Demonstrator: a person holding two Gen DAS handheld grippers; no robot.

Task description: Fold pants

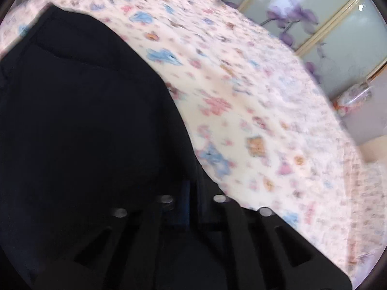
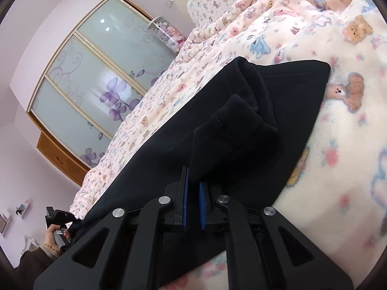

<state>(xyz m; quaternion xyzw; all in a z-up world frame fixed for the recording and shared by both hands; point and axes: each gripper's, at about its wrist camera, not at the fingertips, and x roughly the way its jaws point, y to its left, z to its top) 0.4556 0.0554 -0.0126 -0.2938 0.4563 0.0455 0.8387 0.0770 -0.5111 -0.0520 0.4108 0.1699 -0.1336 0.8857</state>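
The black pants (image 2: 241, 120) lie on the bed, folded, with the leg cuffs bunched on top. My right gripper (image 2: 193, 181) is shut on a fold of the pants between its blue pads (image 2: 185, 193). In the left wrist view the pants (image 1: 84, 120) fill the left half, blurred by motion. My left gripper (image 1: 191, 193) is shut on the pants' edge, with a strip of blue pad (image 1: 185, 200) showing. The left gripper and the hand holding it also show in the right wrist view (image 2: 58, 220) at the far end of the pants.
A fleece blanket (image 2: 338, 145) printed with bears and flowers covers the bed. A wardrobe with frosted sliding doors and purple flowers (image 2: 96, 84) stands beyond the bed. A bag of soft toys (image 2: 169, 36) sits near the wall.
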